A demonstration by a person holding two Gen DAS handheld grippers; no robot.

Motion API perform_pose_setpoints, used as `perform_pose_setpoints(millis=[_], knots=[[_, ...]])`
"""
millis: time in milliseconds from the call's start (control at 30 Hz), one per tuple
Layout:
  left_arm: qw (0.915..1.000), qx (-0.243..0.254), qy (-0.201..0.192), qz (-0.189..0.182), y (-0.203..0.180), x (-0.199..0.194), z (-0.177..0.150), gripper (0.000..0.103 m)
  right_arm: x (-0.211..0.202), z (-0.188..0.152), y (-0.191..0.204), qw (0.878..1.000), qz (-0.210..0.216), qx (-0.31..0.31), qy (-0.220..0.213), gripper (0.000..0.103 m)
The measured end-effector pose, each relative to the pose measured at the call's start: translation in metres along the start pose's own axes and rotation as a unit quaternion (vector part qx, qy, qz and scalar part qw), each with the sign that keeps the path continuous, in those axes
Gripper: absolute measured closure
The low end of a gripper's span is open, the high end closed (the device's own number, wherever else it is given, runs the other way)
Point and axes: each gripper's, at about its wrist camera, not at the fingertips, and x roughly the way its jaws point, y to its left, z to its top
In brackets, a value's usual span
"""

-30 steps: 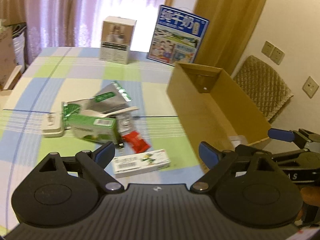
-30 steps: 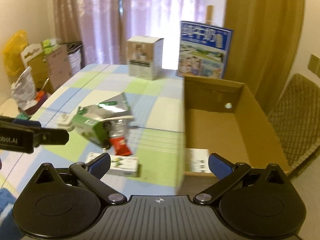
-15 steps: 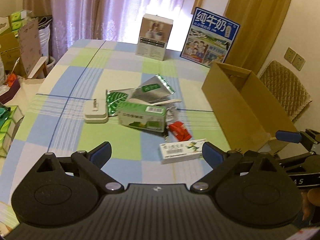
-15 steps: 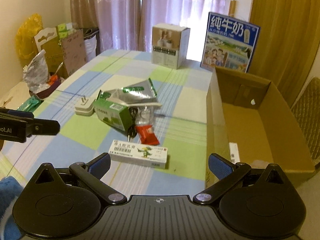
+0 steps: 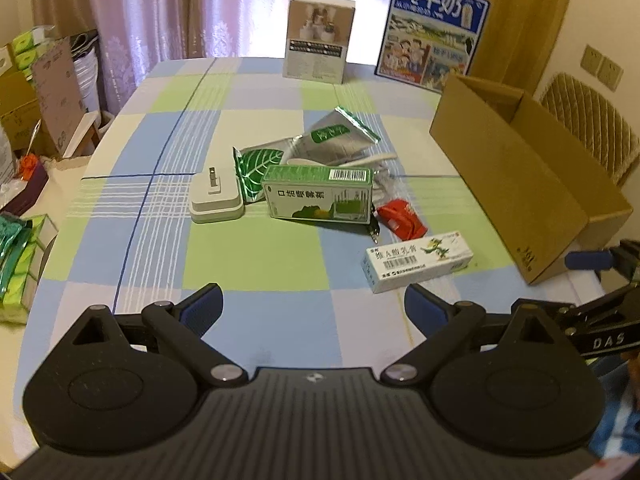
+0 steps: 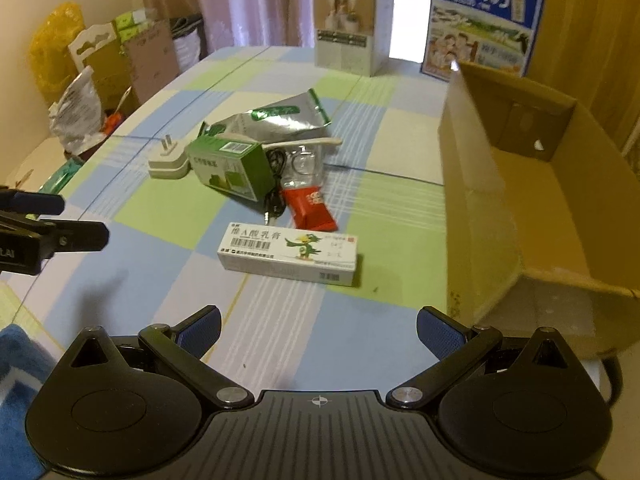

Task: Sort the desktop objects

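Note:
A pile lies mid-table: a green carton (image 5: 320, 196) (image 6: 230, 168), a white plug adapter (image 5: 216, 200) (image 6: 168, 160), silver foil pouches (image 5: 336, 136) (image 6: 276, 124), a red sachet (image 5: 400, 220) (image 6: 310, 208) and black earphones (image 6: 276, 184). Nearer lies a white ointment box (image 5: 418, 262) (image 6: 290, 254). An open cardboard box (image 5: 516, 176) (image 6: 536, 184) stands on the right. My left gripper (image 5: 312, 310) is open and empty, short of the ointment box. My right gripper (image 6: 318, 330) hangs open and empty, just in front of that box.
A beige product box (image 5: 320, 38) and a blue milk carton (image 5: 434, 36) stand at the table's far edge. Cardboard and bags (image 6: 100, 64) crowd the floor to the left. A wicker chair (image 5: 588, 128) stands behind the cardboard box.
Both grippers have pulled back and sunk, tilting down toward the table, so the pile now sits further ahead. In the left wrist view the scene has shifted rightward. Nothing on the table moved.

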Motion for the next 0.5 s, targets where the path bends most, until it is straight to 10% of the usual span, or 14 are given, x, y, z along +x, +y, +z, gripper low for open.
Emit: perform_pose_setpoints(millis=[300, 500], knots=[[0.9981, 0.058, 0.018, -0.009, 0.005, 0.028, 0.006, 0.008, 0.032, 0.018, 0.015, 0.988, 0.014, -0.155, 0.017, 0.002], [0.9853, 0.167, 0.028, -0.023, 0.01, 0.045, 0.01, 0.008, 0.054, 0.013, 0.036, 0.94, 0.03, -0.339, 0.017, 0.002]])
